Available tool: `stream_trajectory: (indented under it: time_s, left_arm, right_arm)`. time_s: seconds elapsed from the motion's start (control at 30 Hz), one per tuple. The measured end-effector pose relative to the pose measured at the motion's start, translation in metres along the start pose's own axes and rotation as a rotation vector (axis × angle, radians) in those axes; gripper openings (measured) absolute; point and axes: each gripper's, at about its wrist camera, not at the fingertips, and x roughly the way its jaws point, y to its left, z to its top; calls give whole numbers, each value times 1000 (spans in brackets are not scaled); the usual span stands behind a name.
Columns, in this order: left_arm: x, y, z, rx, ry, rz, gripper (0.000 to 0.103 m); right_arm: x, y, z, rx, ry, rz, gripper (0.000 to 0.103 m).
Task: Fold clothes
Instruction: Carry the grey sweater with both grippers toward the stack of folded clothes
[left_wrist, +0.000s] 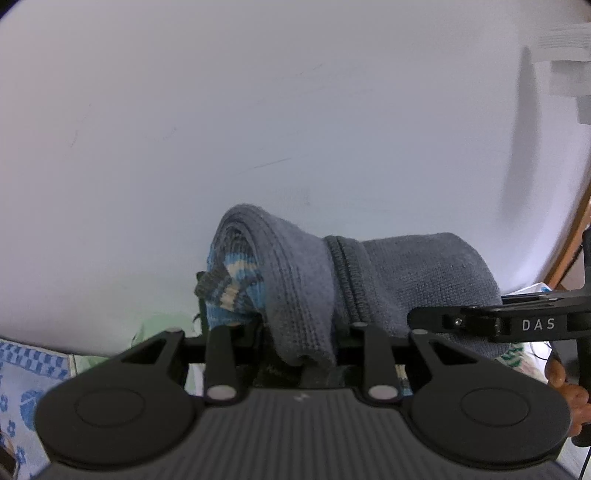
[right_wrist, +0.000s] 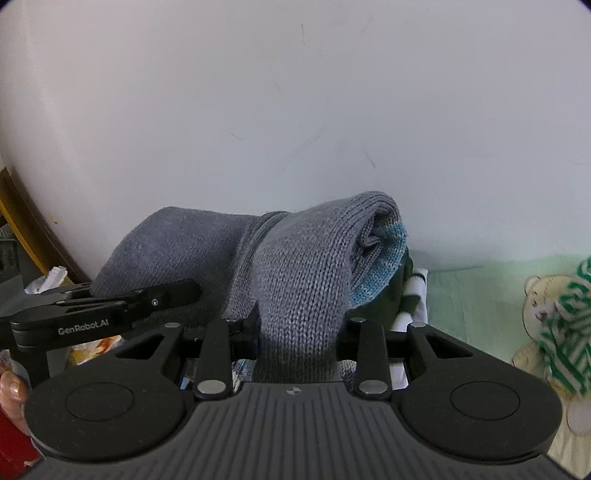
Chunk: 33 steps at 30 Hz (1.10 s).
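Note:
A grey knitted garment with a blue and beige striped part hangs in the air in front of a white wall. My left gripper is shut on one end of it. My right gripper is shut on the other end of the same garment. The cloth drapes over both sets of fingers and hides the tips. The right gripper shows at the right of the left wrist view. The left gripper shows at the left of the right wrist view.
A white wall fills the background. A blue checked cloth lies at lower left. A teddy bear with a green striped scarf sits on a pale green surface at right. A wooden frame stands at left.

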Motion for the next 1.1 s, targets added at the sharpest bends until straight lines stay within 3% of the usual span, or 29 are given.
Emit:
stream_trajectory:
  time_s: [0.33,0.6,0.8,0.9,1.0,1.1]
  left_arm:
    - [68,30,-7,-48,39,27,27]
    - [93,35,-17,-43,47,43,30]
    - [113,29,-25,-21,54,92,40]
    - [118,33,-34,-31,53,96,50]
    - [114,31,-40,-21,29,122,69]
    - [103,36,-37,-18,-1,125,69]
  right_arm:
    - [55,-33,-6,13,8,-21,34]
    - [72,-63,-20,58,13,-53,34]
    - [86,-74,-27,104,0,-78,35]
    - [91,-77,-32,104,-18,-94,39]
    - [93,-77,-32,89,-37,-103,45]
    - [88,-71,-31,60,-40,-109,47]
